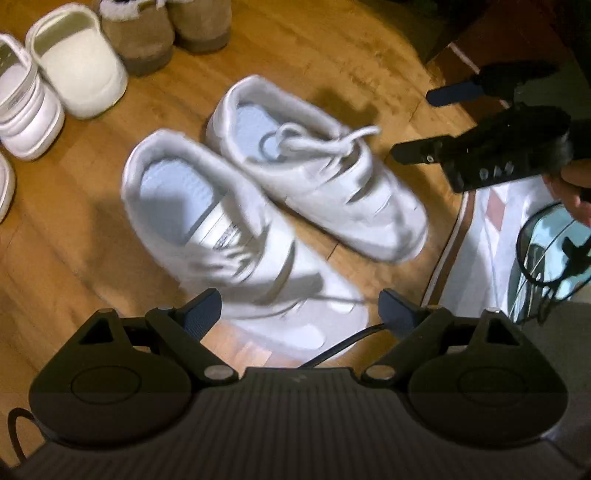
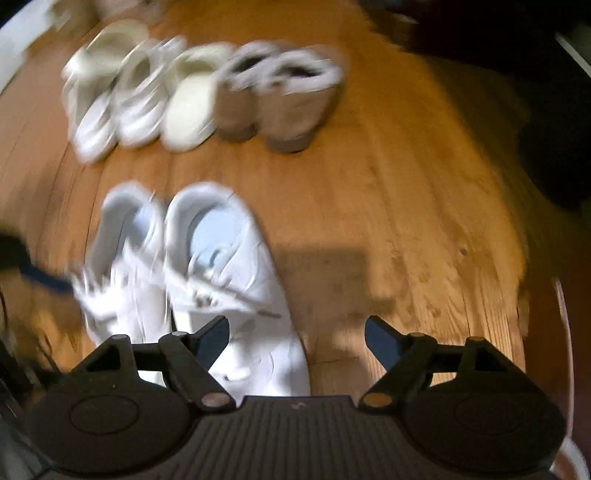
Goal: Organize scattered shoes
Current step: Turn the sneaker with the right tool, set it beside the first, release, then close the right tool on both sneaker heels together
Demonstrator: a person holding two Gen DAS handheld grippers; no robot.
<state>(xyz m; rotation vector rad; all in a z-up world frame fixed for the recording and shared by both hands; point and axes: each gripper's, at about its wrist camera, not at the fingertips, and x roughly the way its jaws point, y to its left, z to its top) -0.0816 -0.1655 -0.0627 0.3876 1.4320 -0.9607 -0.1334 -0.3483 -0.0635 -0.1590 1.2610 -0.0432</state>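
From the left wrist camera, the left gripper (image 1: 299, 310) hangs over the wooden floor (image 1: 295, 48) with its fingers (image 1: 205, 312) spread wide and nothing pinched between them. Right under it lies a pair of white sneakers (image 1: 236, 206), side by side and touching, the nearer one (image 1: 221, 236) reaching down between the open fingers, the farther one (image 1: 317, 173) angled off with loose laces. Toward the far left corner of the view stand white slip-ons (image 1: 77, 62) and tan fleece-lined boots (image 1: 166, 33) in a row. The right gripper (image 1: 413, 125) shows at the right edge, fingers apart and empty, a hand (image 1: 574, 188) behind it, above a pale mat (image 1: 480, 240).

From the right wrist camera, blurred, the right gripper (image 2: 295, 339) has its fingers (image 2: 380, 341) wide with bare floor between them. The sneakers sit at the lower left, one partly behind the left finger. The row of white shoes (image 2: 147, 99) and tan boots lines the far edge of the floor.
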